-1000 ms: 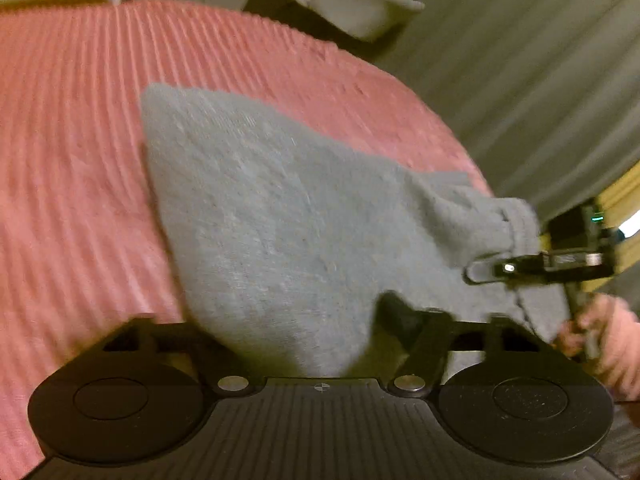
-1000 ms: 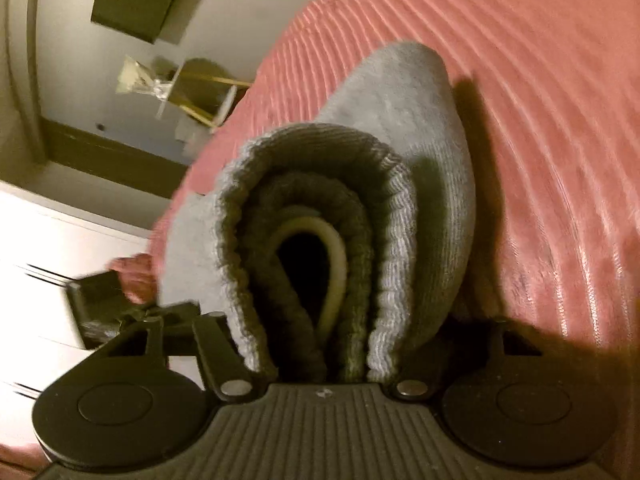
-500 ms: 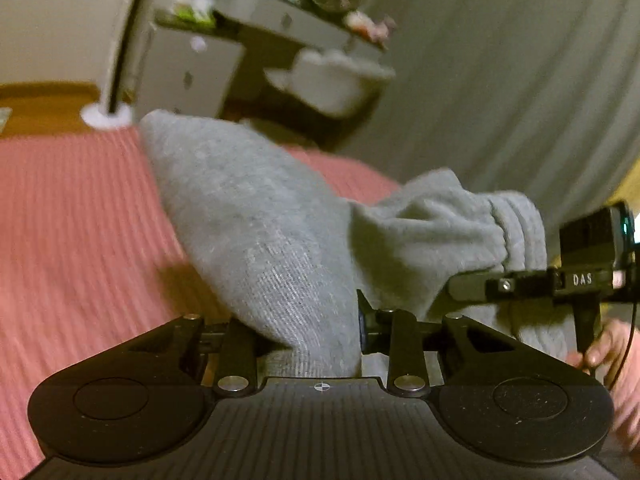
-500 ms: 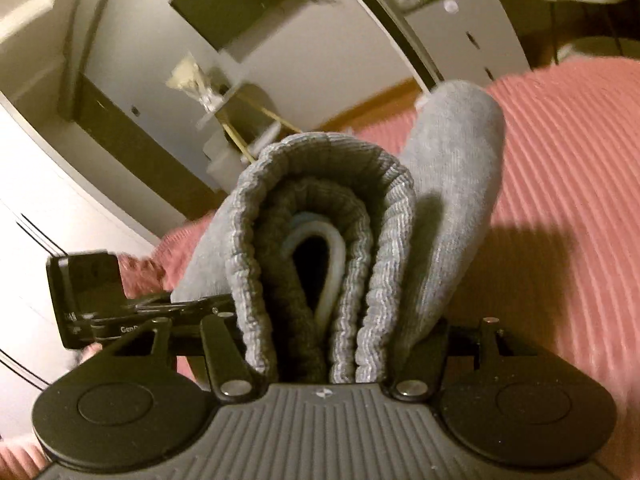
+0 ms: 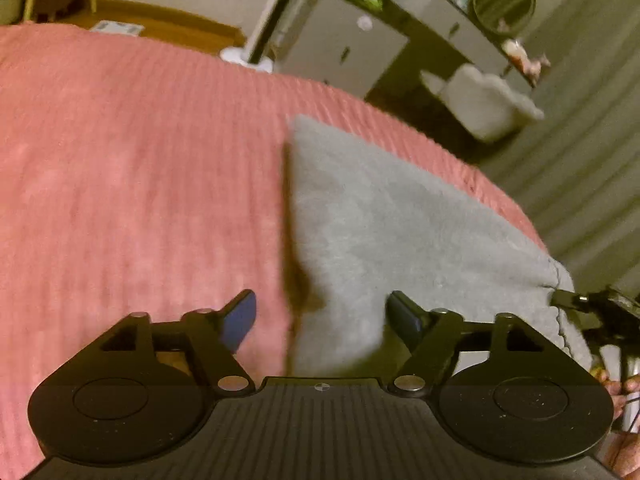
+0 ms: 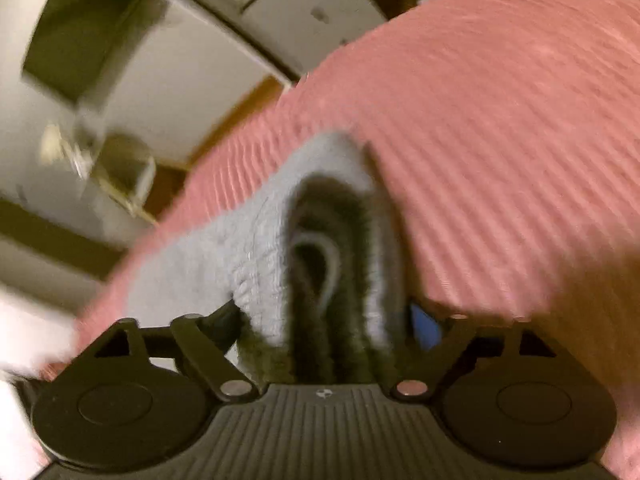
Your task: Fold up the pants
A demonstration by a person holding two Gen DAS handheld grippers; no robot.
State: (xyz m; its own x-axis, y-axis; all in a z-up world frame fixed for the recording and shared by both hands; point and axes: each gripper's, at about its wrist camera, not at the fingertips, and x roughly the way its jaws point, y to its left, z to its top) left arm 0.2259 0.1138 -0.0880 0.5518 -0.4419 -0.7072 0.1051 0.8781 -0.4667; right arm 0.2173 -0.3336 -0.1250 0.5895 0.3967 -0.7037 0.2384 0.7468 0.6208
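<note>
Grey knit pants [image 5: 384, 232] lie folded on a pink ribbed bedspread [image 5: 140, 184]. My left gripper [image 5: 322, 316] is opening, and its blue pads stand clear of the cloth. The pants' near edge lies between the jaws, toward the right one. In the blurred right wrist view the doubled ribbed waistband [image 6: 320, 264] sits between the jaws of my right gripper [image 6: 324, 320], which is also opening. Its blue right pad shows apart from the cloth. In the left wrist view that gripper's fingers [image 5: 568, 299] reach the waistband end at the far right.
The bed's edge runs close behind the pants, with a grey curtain [image 5: 592, 152] beyond it. A white fluffy chair [image 5: 484, 104] and a white dresser [image 5: 340, 40] stand past the bed. A person's hand [image 5: 612, 388] shows at the lower right.
Both grippers held the pants up off the bed. Now the pants lie flat on the bedspread, both pairs of jaws have spread, and the left has let go.
</note>
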